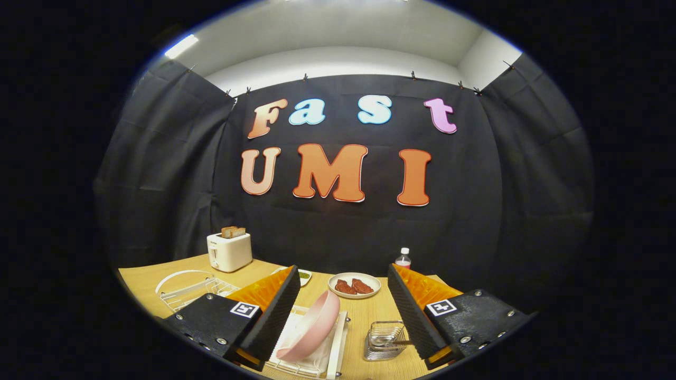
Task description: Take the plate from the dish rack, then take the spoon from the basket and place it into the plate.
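Two ribbed fingers of the gripper (pixel 342 311) stand wide apart above a pale wood-grain table (pixel 364 316), and we see nothing held between them. We take the pink plate (pixel 312 327) as our landmark: a smooth, round, shallow dish standing tilted on edge in a white dish rack (pixel 338 343), just beside the inner face of the left finger; we cannot tell whether the two touch. The rack is slatted and lined with what looks like a white cloth, and the left finger hides its near corner. To the right of the plate, close to the right finger, sits a small square wire-mesh basket (pixel 384 340) with a metal spoon (pixel 393 342) lying in it; the spoon's handle runs behind the right finger, and its bowl is hard to make out. Beyond the plate, a round white dish (pixel 354 285) holds two reddish-brown pieces of food. Behind that dish and to the right stands a small clear bottle (pixel 403 258) with a white cap. Far left of the plate we see a white wire rack (pixel 190 290) with a curved hoop, and behind it a boxy white toaster (pixel 229 252) with toast in its slots. A small bowl of something green (pixel 304 275) peeks out from behind the left finger, mostly hidden.
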Action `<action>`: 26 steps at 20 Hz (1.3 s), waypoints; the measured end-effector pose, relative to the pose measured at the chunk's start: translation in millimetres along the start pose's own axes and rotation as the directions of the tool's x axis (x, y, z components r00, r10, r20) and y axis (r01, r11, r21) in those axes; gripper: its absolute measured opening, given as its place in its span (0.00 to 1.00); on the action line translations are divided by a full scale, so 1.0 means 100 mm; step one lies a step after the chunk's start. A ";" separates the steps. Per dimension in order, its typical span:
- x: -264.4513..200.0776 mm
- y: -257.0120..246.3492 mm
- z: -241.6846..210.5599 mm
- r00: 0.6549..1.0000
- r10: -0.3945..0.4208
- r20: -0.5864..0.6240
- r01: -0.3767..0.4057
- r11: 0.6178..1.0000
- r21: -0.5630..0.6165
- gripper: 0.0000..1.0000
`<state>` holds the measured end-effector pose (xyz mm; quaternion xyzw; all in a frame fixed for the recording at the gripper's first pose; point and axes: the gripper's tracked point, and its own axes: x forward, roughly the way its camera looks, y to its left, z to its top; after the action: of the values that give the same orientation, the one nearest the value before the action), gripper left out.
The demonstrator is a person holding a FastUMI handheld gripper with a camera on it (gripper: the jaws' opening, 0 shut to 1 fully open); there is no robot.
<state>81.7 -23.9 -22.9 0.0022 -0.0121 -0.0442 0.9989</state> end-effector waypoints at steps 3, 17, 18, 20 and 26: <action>0.16 0.01 0.01 1.000 -0.004 -0.004 0.004 1.000 -0.028 0.99; 0.25 -0.08 0.31 0.999 -0.009 -0.036 0.010 1.000 0.007 0.98; 0.15 -0.01 0.30 0.999 0.012 -0.043 -0.010 0.999 0.053 0.98; -0.06 0.19 0.35 0.994 0.095 -0.045 -0.089 0.989 0.115 0.98; -0.39 0.17 0.36 0.977 0.145 -0.156 -0.116 0.977 0.179 0.98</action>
<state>43.8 -3.5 12.0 0.0896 0.0683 0.0232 0.9934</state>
